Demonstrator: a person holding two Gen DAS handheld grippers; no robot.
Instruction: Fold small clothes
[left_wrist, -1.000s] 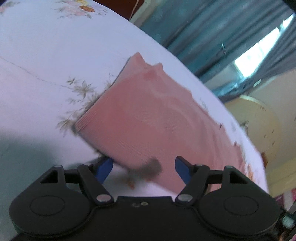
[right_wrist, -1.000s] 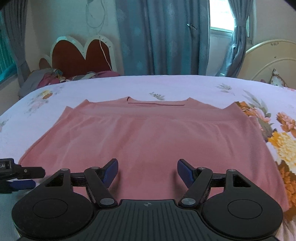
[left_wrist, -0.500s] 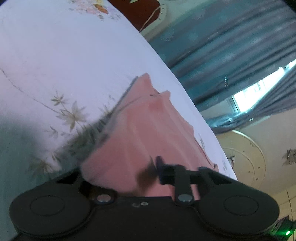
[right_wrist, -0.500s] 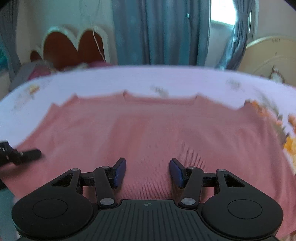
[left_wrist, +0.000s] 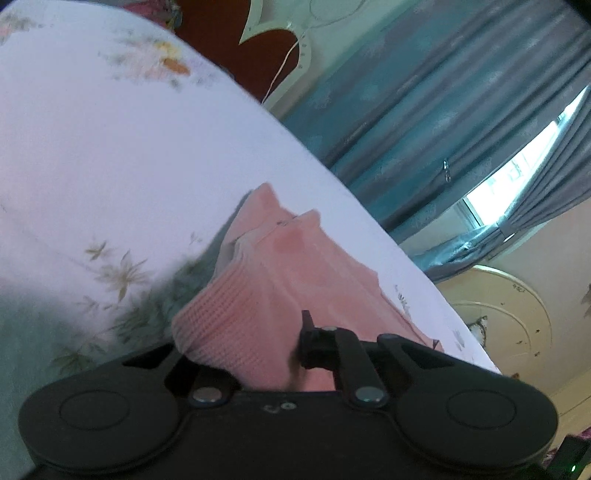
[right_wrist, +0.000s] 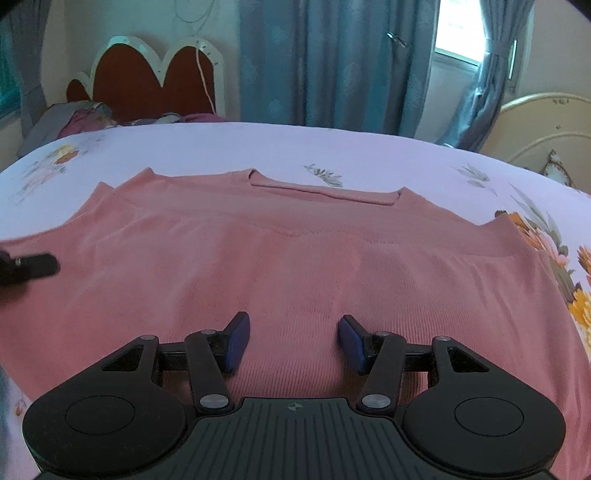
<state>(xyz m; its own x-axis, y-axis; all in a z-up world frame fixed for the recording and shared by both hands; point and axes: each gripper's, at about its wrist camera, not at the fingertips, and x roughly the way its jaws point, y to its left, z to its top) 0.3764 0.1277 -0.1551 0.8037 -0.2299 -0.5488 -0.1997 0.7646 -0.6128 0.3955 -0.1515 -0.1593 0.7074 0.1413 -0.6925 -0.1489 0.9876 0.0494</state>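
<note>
A pink knit top (right_wrist: 295, 254) lies spread flat on the flowered bedsheet (right_wrist: 280, 147), neckline at the far side. My right gripper (right_wrist: 293, 338) rests on its near hem, blue pads apart, with flat cloth under and between them but nothing pinched. In the left wrist view the top's left edge (left_wrist: 258, 295) is bunched and raised off the sheet. My left gripper (left_wrist: 251, 347) is closing on that bunched edge; the cloth covers its left finger. The left gripper's tip (right_wrist: 29, 267) also shows at the left edge of the right wrist view.
A red and white headboard (right_wrist: 147, 74) and a heap of clothes (right_wrist: 81, 118) stand behind the bed at the far left. Blue curtains (right_wrist: 332, 62) and a window are at the back. A cream round-topped frame (right_wrist: 546, 125) is at the right.
The left jaws came together on the top's edge and lifted it, tilting the view upward. The right gripper dropped onto the hem and its jaws narrowed.
</note>
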